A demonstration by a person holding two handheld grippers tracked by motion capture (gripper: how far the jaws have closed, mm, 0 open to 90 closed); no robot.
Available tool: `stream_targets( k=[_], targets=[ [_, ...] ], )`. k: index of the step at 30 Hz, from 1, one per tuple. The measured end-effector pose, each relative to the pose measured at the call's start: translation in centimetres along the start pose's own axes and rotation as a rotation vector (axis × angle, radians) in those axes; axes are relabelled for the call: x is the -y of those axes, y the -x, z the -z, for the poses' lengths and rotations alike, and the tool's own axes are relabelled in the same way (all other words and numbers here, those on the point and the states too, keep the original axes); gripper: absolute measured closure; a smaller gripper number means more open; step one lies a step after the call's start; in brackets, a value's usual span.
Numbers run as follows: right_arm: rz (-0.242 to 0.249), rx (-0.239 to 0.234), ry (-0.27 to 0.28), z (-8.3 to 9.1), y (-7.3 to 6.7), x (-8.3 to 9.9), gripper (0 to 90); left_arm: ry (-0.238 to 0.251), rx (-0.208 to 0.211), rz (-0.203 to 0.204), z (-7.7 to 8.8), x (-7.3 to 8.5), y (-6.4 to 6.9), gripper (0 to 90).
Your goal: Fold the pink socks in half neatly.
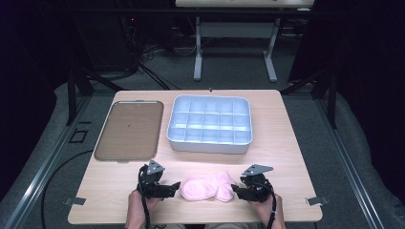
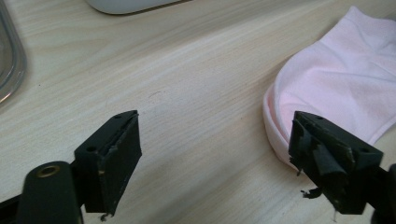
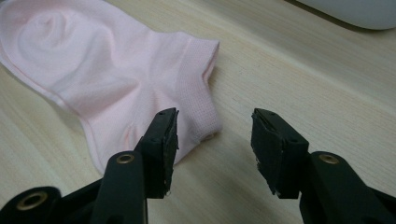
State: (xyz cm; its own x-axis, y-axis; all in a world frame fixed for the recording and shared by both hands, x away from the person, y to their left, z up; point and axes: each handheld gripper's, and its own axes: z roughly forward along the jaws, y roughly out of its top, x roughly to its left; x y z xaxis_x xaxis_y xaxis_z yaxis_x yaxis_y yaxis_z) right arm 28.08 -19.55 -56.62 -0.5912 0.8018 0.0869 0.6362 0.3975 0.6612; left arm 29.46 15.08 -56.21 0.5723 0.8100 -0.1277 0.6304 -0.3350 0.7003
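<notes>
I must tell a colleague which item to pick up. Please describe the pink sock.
On the wooden table, look at the near edge, in front of the white divided tray. The pink sock lies flat there, the only soft, pink item.

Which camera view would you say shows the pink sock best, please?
The high view: the whole pink sock lies flat between both grippers. The right gripper view shows its cuff end close up; the left gripper view shows one rounded edge.
</notes>
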Motion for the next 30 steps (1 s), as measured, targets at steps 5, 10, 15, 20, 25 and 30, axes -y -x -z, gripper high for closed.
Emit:
stream_targets(
  k=[5,10,15,20,25,30],
  targets=[
    [0.013,0.003,-0.008,-0.1,-0.5,-0.4,51.9,0.005,0.023,0.025,-0.3,-0.1,0.3,23.7],
    [0.017,0.004,-0.014,-0.3,-0.8,-0.3,53.0,-0.002,0.056,0.033,-0.6,-0.1,0.6,31.0],
    [0.005,0.01,-0.013,-0.4,-0.7,-0.1,53.9,-0.012,0.072,0.013,-0.9,-0.1,1.3,38.6],
    [0.006,0.013,-0.024,-0.3,-0.6,0.0,55.0,-0.037,0.081,-0.018,-1.5,-0.1,1.7,48.4],
    [0.021,0.014,-0.027,-0.6,-1.0,0.0,55.4,-0.062,0.09,-0.048,-2.0,0.0,2.3,59.4],
    [0.026,0.018,-0.027,-0.7,-1.0,0.1,55.6,-0.067,0.1,-0.062,-2.0,0.1,2.4,67.1]
  ],
)
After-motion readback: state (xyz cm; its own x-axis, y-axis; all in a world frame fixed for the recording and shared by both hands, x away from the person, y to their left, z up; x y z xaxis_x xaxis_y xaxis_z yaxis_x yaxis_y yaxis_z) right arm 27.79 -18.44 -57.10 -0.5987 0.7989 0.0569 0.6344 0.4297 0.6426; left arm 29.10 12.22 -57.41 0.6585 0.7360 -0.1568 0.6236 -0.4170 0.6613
